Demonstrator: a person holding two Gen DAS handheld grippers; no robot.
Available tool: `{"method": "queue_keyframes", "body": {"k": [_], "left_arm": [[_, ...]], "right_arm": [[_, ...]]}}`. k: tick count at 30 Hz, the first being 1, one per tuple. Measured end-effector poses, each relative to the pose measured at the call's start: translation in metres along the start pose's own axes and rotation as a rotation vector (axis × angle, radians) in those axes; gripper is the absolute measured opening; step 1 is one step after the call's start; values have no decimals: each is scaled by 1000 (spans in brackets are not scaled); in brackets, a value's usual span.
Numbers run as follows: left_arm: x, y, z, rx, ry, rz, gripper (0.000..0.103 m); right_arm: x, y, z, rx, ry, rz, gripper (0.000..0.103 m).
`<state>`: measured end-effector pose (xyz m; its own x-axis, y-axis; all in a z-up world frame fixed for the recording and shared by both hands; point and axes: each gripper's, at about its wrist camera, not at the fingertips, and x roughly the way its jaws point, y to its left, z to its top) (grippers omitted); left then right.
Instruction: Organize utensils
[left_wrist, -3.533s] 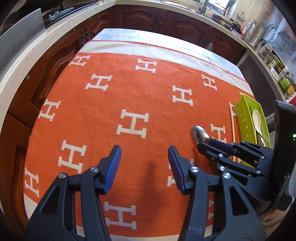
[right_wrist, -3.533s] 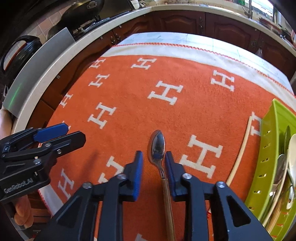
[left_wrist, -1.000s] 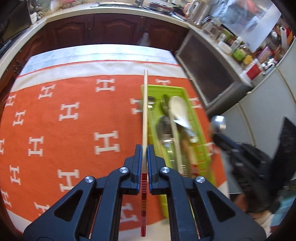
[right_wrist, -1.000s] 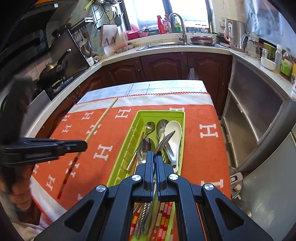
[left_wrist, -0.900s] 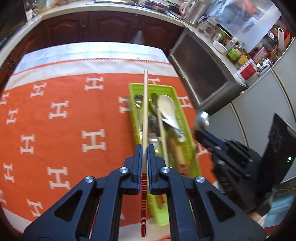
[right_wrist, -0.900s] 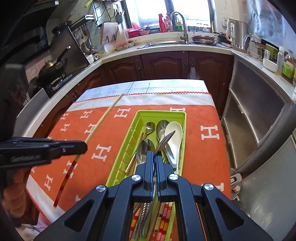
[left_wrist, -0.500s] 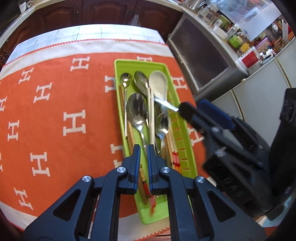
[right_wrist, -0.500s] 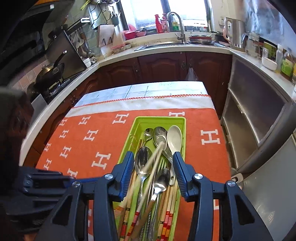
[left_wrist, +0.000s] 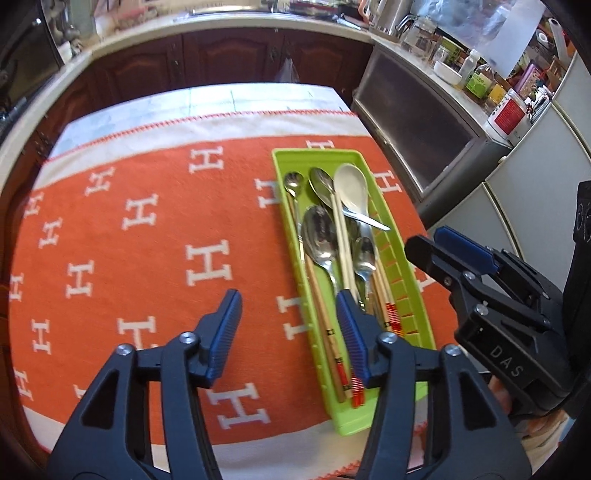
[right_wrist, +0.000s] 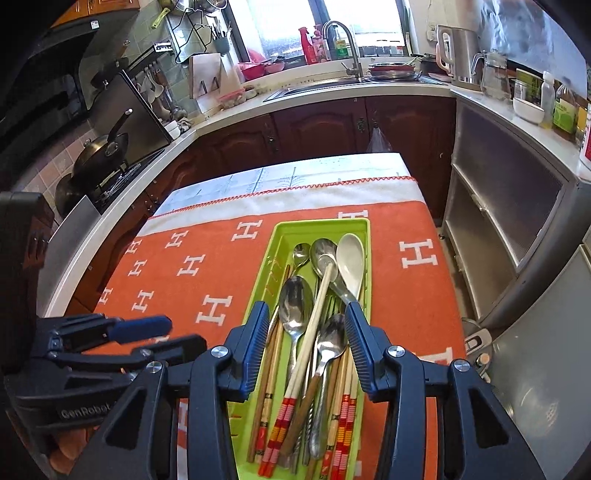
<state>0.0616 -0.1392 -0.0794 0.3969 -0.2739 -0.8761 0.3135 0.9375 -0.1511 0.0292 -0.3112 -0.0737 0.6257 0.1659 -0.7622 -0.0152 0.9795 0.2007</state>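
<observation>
Left tongs (left_wrist: 288, 332) just opened, empty; right tongs (right_wrist: 306, 343) apart, empty, above tray (right_wrist: 364, 229) on counter. Spoons (right_wrist: 295, 299) and chopsticks (right_wrist: 314, 317) piled in tray: light, stiff, slippery. White spoon (right_wrist: 351, 262) likely breakable. Grip at mid-handle.

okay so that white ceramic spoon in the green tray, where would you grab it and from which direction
Probably the bowl of the white spoon, from straight above. It lies at the far end of the green tray, clear on top, while its handle runs down under a metal spoon and chopsticks. Close the fingers across the bowl's width; the tray wall beside it leaves little room.
</observation>
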Motion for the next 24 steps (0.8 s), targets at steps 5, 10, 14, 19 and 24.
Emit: {"method": "queue_keyframes", "body": {"k": [5, 10, 14, 19, 24], "left_arm": [[-15, 9, -4, 32, -48, 50, 67], [-24, 21, -9, 19, -63, 73, 75], [-29, 32, -14, 4, -53, 118, 79], [-37, 45, -23, -19, -50, 157, 81], [-55, 53, -31, -33, -75, 193, 81]], "right_arm": [[-7, 9, -7, 16, 16, 12, 44], [-12, 18, -14, 26, 36, 29, 44], [-15, 25, -20, 41, 53, 36, 44], [-19, 28, -26, 71, 81, 29, 44], [-29, 33, -33, 101, 95, 12, 56]]}}
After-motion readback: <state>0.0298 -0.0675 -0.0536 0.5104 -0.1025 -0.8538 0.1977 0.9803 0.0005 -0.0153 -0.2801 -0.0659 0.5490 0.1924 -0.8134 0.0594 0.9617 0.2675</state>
